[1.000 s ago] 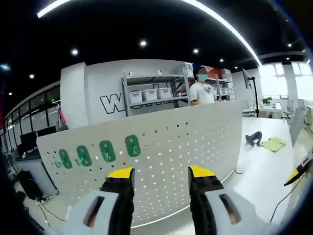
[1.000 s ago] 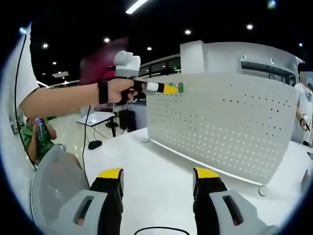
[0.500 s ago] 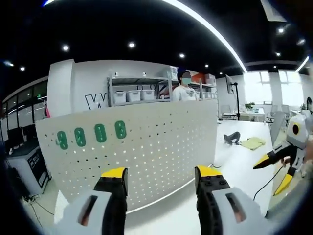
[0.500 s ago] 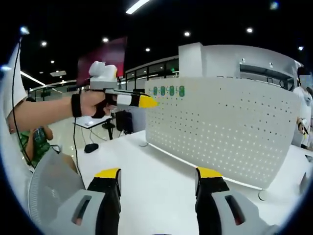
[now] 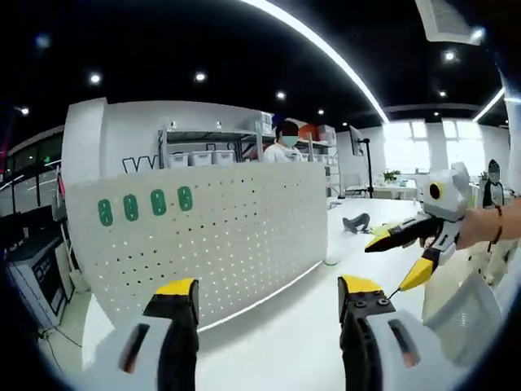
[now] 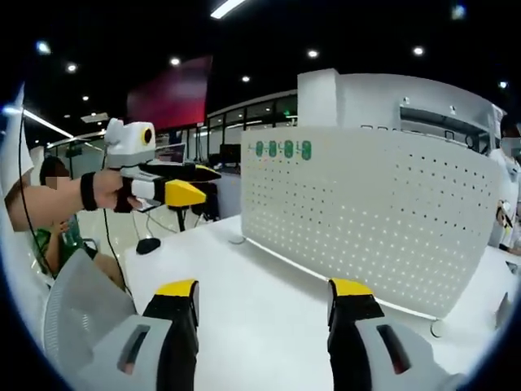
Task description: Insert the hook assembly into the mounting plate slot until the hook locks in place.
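A white perforated mounting plate (image 5: 236,228) stands upright on the white table (image 5: 285,334). Several green hook pieces (image 5: 145,205) sit in a row along its upper left corner, also seen as hook pieces (image 6: 281,149) on the plate (image 6: 374,212). My left gripper (image 5: 267,292) is open and holds nothing, well short of the plate. In the right gripper view a hand holds this left gripper (image 6: 181,184) in the air left of the plate. My right gripper (image 6: 264,292) is open and holds nothing above the table; it enters the left gripper view as right gripper (image 5: 400,256).
A person (image 5: 285,145) stands behind the plate by storage shelves (image 5: 212,151). A dark object (image 5: 356,221) lies on the far table. A grey mesh guard (image 6: 81,314) sits close at lower left. Another person (image 6: 57,236) sits beyond it.
The left gripper has drawn back from the plate's top corner, away to the left and lower. Its view has turned right, bringing the right gripper into sight. The right gripper has barely moved.
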